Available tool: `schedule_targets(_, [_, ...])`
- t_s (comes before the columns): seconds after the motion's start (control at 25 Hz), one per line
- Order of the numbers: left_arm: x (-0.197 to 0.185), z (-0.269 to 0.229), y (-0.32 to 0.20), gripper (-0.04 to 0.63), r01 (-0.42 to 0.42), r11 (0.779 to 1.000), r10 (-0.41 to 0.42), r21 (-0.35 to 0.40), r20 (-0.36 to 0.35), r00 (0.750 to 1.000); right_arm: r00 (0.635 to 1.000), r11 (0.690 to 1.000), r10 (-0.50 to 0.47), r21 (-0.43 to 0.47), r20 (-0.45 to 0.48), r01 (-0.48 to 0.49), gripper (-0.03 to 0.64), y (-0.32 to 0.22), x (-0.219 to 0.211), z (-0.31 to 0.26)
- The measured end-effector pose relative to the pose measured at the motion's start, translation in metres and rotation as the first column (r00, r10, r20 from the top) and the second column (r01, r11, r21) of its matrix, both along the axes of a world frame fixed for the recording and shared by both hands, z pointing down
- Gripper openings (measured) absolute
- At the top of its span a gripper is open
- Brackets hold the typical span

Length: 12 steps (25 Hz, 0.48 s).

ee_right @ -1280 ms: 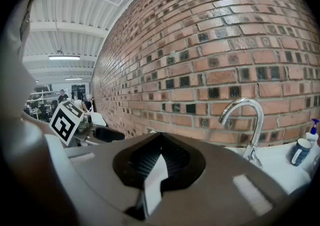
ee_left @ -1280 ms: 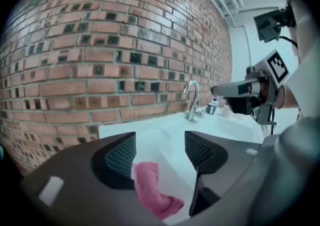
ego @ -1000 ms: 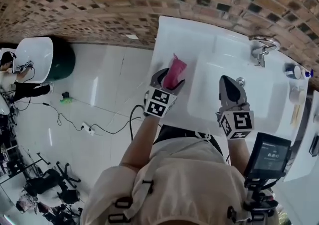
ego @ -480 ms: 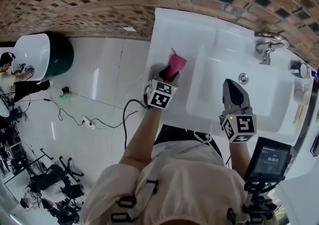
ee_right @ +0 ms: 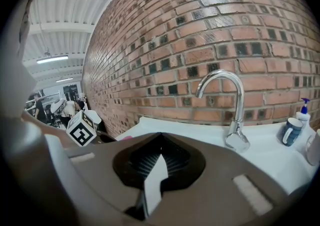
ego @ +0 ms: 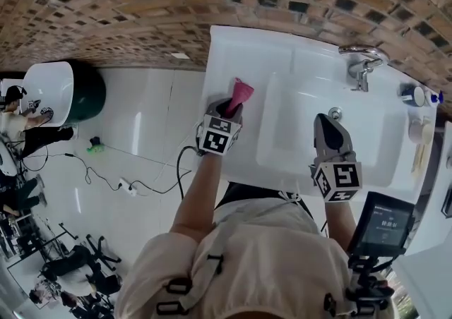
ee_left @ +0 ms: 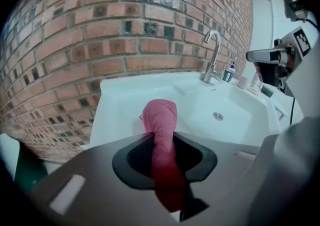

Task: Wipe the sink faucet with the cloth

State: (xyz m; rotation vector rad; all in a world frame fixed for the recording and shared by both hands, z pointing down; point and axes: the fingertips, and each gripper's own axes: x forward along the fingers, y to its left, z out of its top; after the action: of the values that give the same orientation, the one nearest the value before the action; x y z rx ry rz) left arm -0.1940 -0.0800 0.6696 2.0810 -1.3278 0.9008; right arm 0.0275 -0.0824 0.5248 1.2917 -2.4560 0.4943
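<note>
The left gripper (ego: 227,107) has its fingers, wide a second ago, closing on the crumpled pink cloth (ego: 241,92) lying centre-left on the white sink desk (ego: 233,49). The right gripper (ego: 326,121) has its fingers closed and empty. The curved chrome faucet (ego: 360,62), upper right, is still unwiped.

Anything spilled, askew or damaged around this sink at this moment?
Nothing stands out. The pink cloth is bunched between the left tool's closing jaws; the faucet and the pump bottle beside it stand upright.

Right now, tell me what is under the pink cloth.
The white sink counter lies under the pink cloth, left of the basin. The left gripper, its jaws closing round the cloth, hides its lower end.
</note>
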Motion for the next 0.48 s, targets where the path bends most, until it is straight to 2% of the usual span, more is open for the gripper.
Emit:
schedule_targets(0.16, [0.034,-0.042,-0.023,0.095,-0.039,0.995,0.041,0.091,-0.022,0.999,1.000,0.999,0.026,0.031,0.005,-0.026,-0.012,-0.002,0.019,-0.020])
schedule_targets(0.24, [0.060,-0.069,-0.040,0.095,-0.083,0.985,0.089,0.154,-0.032,0.996,0.999,0.998,0.037,0.059,0.009,-0.038,-0.012,-0.004,0.028,-0.031])
schedule_targets(0.32, [0.096,-0.100,-0.056,0.095,-0.162,0.958,0.175,0.235,-0.035,0.984,0.999,0.995,0.053,0.083,0.012,-0.054,-0.014,-0.006,0.039,-0.042])
schedule_targets(0.48, [0.178,-0.150,-0.075,0.095,-0.306,0.880,0.345,0.365,-0.045,0.938,0.995,0.988,0.103,0.119,0.012,-0.103,-0.012,-0.008,0.070,-0.060])
